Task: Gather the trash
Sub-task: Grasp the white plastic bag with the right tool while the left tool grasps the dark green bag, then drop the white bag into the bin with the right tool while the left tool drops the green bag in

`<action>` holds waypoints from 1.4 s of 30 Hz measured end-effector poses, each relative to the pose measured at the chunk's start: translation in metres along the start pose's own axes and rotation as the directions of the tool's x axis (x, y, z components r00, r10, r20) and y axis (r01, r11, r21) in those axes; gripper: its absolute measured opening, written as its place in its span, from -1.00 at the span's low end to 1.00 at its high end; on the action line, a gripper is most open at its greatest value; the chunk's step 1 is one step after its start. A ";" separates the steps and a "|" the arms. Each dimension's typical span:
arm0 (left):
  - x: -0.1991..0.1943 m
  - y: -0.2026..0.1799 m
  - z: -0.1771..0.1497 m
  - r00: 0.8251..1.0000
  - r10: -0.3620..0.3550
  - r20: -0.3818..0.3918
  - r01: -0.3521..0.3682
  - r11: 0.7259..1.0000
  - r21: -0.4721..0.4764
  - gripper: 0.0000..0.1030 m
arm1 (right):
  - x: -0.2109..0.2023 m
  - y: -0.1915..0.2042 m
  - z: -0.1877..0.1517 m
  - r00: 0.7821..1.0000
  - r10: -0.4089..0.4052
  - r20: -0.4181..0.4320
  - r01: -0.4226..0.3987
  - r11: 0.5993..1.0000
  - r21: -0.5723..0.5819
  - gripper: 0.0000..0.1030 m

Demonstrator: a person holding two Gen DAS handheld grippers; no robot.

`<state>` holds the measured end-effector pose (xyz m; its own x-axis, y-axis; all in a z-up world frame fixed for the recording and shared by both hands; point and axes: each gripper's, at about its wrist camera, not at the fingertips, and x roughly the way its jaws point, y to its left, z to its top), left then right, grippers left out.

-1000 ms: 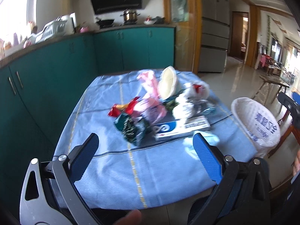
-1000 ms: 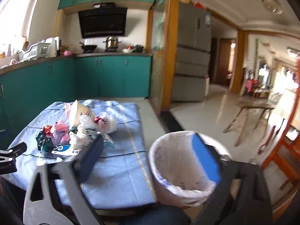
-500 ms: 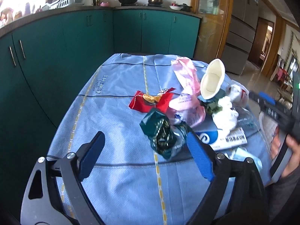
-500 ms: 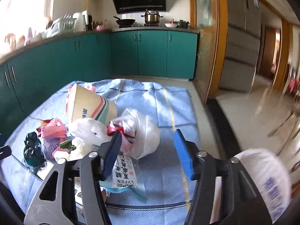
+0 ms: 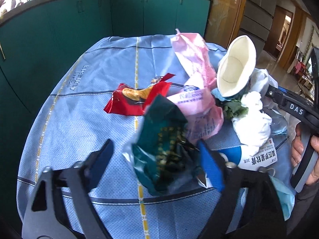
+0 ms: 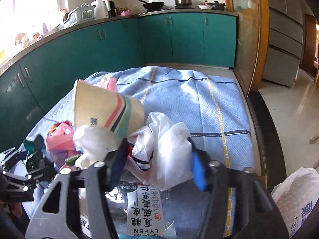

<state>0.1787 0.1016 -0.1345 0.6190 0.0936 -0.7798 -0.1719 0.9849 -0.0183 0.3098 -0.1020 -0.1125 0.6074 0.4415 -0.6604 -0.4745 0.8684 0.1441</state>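
Note:
A pile of trash lies on a blue tablecloth (image 5: 79, 119). In the left wrist view my open left gripper (image 5: 157, 159) straddles a dark green snack wrapper (image 5: 165, 149). Behind it lie a red wrapper (image 5: 129, 101), a pink bag (image 5: 195, 91), a paper cup (image 5: 235, 73) on its side and white tissue (image 5: 253, 119). In the right wrist view my open right gripper (image 6: 157, 163) straddles a white plastic bag (image 6: 169, 151). The striped paper cup (image 6: 105, 109) lies to its left. A lined trash bin (image 6: 295, 197) stands low at the right.
Teal kitchen cabinets (image 6: 179, 37) run behind and left of the table. A box with printed text (image 6: 145, 209) lies under the right gripper. A blue face mask (image 5: 285, 195) hangs at the table's near edge. A hand holds the right gripper (image 5: 299, 109).
Both grippers have moved in and down toward the pile. The left now brackets the green wrapper, the right brackets the white bag. Both jaws look a little narrower.

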 end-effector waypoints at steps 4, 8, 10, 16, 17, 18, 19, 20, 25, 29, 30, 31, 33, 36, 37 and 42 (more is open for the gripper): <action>-0.012 -0.011 -0.006 0.999 0.013 0.032 -0.015 0.999 0.049 0.18 | -0.006 0.000 -0.006 1.000 0.003 0.013 -0.003 1.000 -0.002 -0.23; -0.025 -0.019 -0.006 0.997 0.015 0.072 -0.021 0.996 0.084 0.15 | -0.015 -0.005 -0.010 0.999 -0.012 0.039 0.011 1.000 0.015 -0.23; -0.035 -0.022 -0.006 0.995 0.022 0.098 -0.032 0.994 0.102 0.15 | -0.021 -0.008 -0.012 0.998 -0.020 0.058 0.019 0.999 0.026 -0.23; -0.054 -0.026 -0.003 0.990 0.004 0.139 -0.019 0.994 0.111 0.15 | -0.049 -0.014 -0.012 0.987 -0.053 0.151 0.045 0.998 0.052 -0.23; -0.055 -0.026 -0.002 0.990 0.001 0.144 -0.017 0.994 0.109 0.15 | -0.052 -0.016 -0.013 0.985 -0.050 0.163 0.040 0.997 0.058 -0.23; -0.056 -0.026 -0.002 0.989 -0.001 0.147 -0.015 0.994 0.107 0.15 | -0.056 -0.018 -0.013 0.984 -0.040 0.176 0.029 0.998 0.064 -0.23; -0.057 -0.026 -0.002 0.989 -0.003 0.149 -0.012 0.995 0.102 0.16 | -0.059 -0.019 -0.014 0.983 -0.027 0.182 0.015 0.998 0.065 -0.23; -0.058 -0.026 -0.002 0.988 -0.006 0.151 -0.009 0.995 0.095 0.16 | -0.059 -0.020 -0.015 0.983 -0.029 0.181 0.018 0.998 0.064 -0.23; -0.074 -0.027 -0.002 0.981 -0.036 0.193 0.025 0.998 0.062 0.15 | -0.081 -0.034 -0.019 0.951 -0.179 0.251 0.155 0.982 0.112 -0.23; -0.086 -0.035 0.002 0.971 -0.091 0.220 0.073 0.993 0.090 0.15 | -0.100 -0.084 -0.033 0.804 -0.575 0.155 0.527 0.808 0.264 -0.23; -0.090 -0.040 0.003 0.968 -0.114 0.223 0.093 0.990 0.101 0.15 | -0.100 -0.103 -0.041 0.765 -0.640 0.077 0.593 0.746 0.303 -0.23; -0.091 -0.045 0.004 0.965 -0.133 0.224 0.111 0.988 0.112 0.15 | -0.099 -0.120 -0.050 0.748 -0.663 0.004 0.621 0.703 0.345 -0.23; -0.095 -0.057 0.006 0.957 -0.184 0.223 0.156 0.978 0.141 0.15 | -0.098 -0.145 -0.068 0.746 -0.658 -0.105 0.634 0.651 0.417 -0.23; -0.097 -0.090 0.010 0.938 -0.291 0.187 0.251 0.945 0.212 0.15 | -0.084 -0.169 -0.093 0.742 -0.610 -0.276 0.666 0.631 0.398 -0.14; -0.097 -0.101 0.011 0.932 -0.318 0.173 0.276 0.933 0.231 0.15 | -0.080 -0.172 -0.097 0.747 -0.588 -0.311 0.664 0.640 0.387 -0.08; -0.088 -0.164 0.009 0.908 -0.401 0.122 0.338 0.872 0.353 0.15 | -0.104 -0.182 -0.100 0.758 -0.598 -0.262 0.637 0.588 0.500 0.47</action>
<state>0.1595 -0.0673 -0.0567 0.7247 -0.2927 -0.6239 0.3299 0.9422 -0.0589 0.2695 -0.3286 -0.1432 0.5768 -0.2438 -0.7797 0.4261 0.9041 0.0325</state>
